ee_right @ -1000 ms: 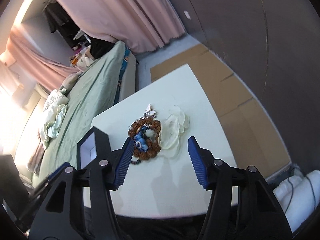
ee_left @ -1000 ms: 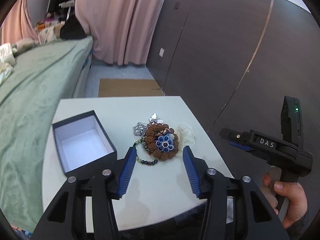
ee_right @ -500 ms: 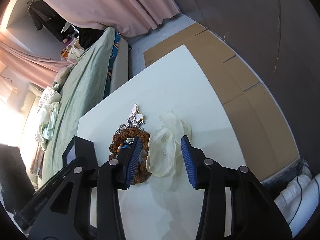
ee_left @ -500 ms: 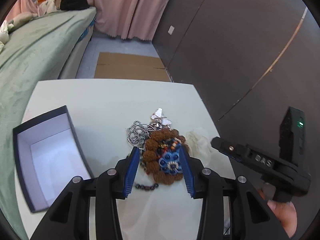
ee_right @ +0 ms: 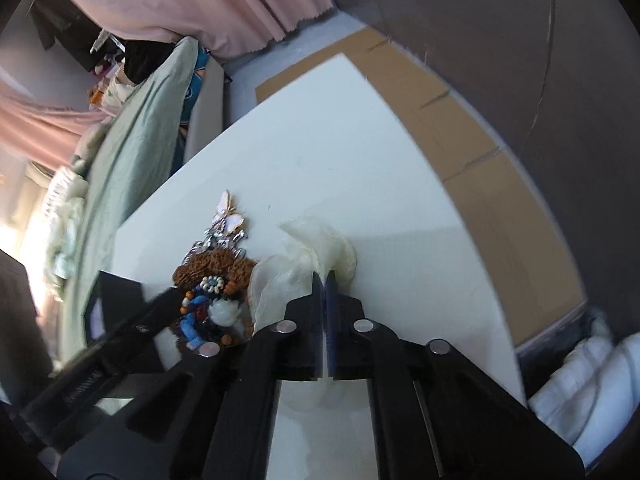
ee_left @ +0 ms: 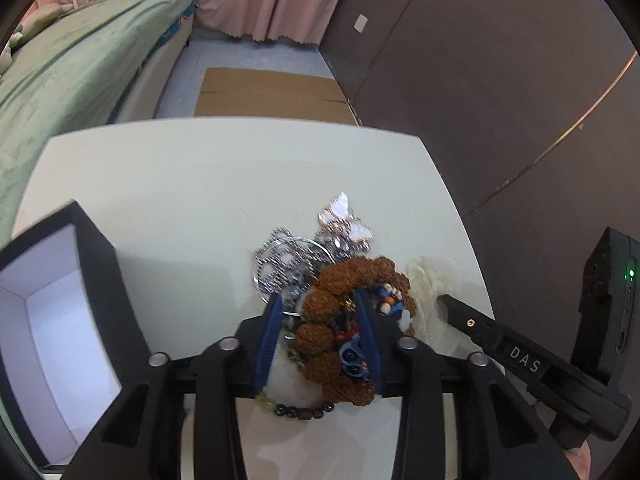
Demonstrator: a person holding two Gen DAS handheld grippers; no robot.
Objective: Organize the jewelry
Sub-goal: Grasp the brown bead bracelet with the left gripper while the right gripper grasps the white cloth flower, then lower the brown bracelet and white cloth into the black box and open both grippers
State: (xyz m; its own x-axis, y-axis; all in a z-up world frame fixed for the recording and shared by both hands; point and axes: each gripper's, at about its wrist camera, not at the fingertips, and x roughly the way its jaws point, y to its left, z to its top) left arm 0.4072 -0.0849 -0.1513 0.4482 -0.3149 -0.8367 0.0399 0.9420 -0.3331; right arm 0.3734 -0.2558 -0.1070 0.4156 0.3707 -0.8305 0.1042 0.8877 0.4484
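Left gripper (ee_left: 316,336), jaws closing, straddled the brown bead bracelet (ee_left: 344,320); right gripper (ee_right: 325,280) pinched the sheer pouch (ee_right: 316,248). Box (ee_left: 60,320) at the table's (ee_left: 200,168) left edge remained empty; nothing sorted.

Both grippers now sit lower over the white table (ee_left: 168,184) than a second ago. The left gripper (ee_left: 318,312), wide open then, has been closing and now brackets the brown bead bracelet (ee_left: 320,332) at lower centre. The right gripper (ee_right: 324,280) has closed its jaws onto the sheer cream pouch (ee_right: 308,248) at frame centre.
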